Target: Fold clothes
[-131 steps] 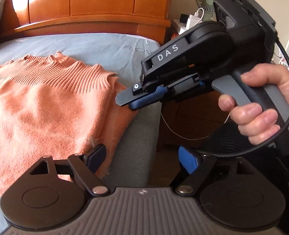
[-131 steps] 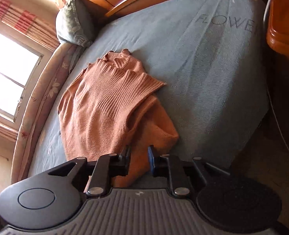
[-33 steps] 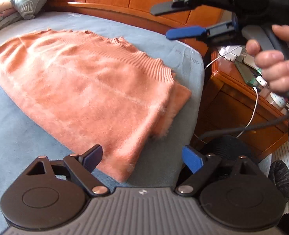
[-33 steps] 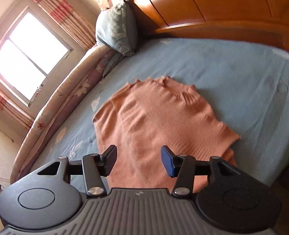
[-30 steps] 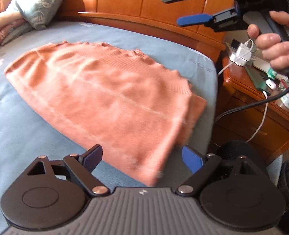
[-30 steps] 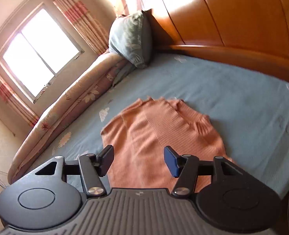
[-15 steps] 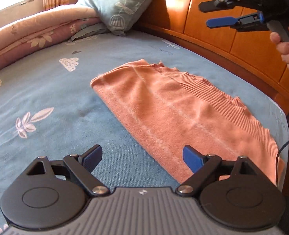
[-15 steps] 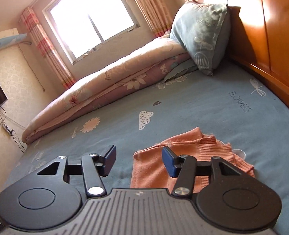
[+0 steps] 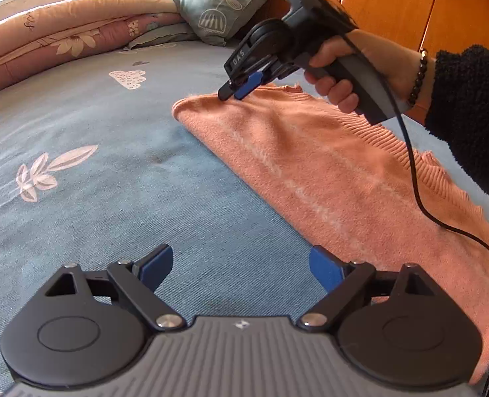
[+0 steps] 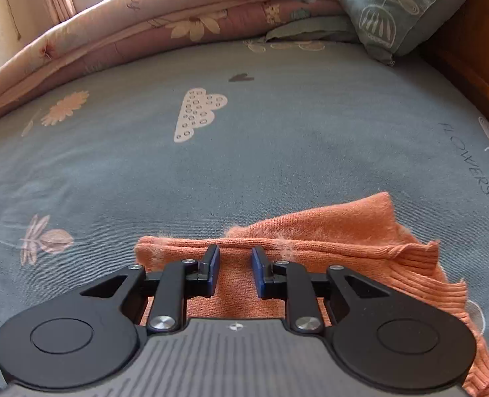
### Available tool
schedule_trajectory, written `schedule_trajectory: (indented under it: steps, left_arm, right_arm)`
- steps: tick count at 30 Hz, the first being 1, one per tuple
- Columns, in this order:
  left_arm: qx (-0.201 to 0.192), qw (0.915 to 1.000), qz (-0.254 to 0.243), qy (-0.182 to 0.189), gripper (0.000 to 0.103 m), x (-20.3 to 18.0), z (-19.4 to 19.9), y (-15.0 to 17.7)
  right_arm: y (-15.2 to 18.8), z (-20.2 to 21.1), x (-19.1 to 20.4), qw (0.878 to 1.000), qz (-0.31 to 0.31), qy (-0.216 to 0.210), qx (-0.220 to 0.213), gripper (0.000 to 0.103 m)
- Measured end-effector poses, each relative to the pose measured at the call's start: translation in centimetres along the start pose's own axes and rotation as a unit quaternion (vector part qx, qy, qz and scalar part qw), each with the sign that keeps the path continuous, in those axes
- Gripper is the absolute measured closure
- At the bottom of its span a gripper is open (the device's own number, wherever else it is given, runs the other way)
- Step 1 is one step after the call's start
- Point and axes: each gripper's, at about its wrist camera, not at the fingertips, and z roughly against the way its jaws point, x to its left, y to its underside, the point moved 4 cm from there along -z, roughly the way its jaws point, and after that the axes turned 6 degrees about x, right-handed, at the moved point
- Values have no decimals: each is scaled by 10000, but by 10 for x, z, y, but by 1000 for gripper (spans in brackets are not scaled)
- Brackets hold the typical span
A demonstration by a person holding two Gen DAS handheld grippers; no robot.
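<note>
The orange sweater [image 9: 327, 172] lies already doubled over on the blue bedsheet [image 9: 95, 172], running from the centre of the left wrist view down to its lower right corner, near the bed's edge by the headboard [image 9: 410, 10]; I judge it laid out long like this so that one end can be carried over the other; my right gripper [image 10: 232, 266] sits at the sweater's far folded end, low in the middle of its own view, and its jaws have just been closing, with the knit edge between them; a narrow gap shows between the blue pads [image 10: 214, 269] and I cannot tell whether they pinch the cloth yet, so I take the grip as not yet made; from the left wrist view that same gripper points down onto the corner, upper middle of the frame, my right hand [image 9: 347, 69] around its handle; my left gripper [image 9: 241, 266] hangs released and wide over bare sheet at the bottom of the frame, just beside the sweater's near edge, holding nothing, placed, I think, to take the hem next; the pillow [image 10: 406, 6] and rolled quilt [image 10: 145, 23] lie well apart along the top.
</note>
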Motion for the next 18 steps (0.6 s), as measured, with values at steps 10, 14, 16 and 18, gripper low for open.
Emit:
schedule_trajectory:
  steps: [10,14,16,18]
  left_arm:
    - [-428,9952,661,574,14,32,-8,-46]
    - [-683,9831,1415,943,16,63,-39,-101]
    - [-623,9717,1989,1109,29,81,-65,-123]
    - [-376,9617,2398,1276,31,93,-92,-135]
  right_arm:
    - [-7,37,-23,9976,-284,-501,-388,65]
    - [-6,56,-60,9972,-476,-302,-496,65]
    - [-1,59,-76,9973,-523,-186,-490,65]
    - [5,61,-90,9967,-605,-141,-519,65]
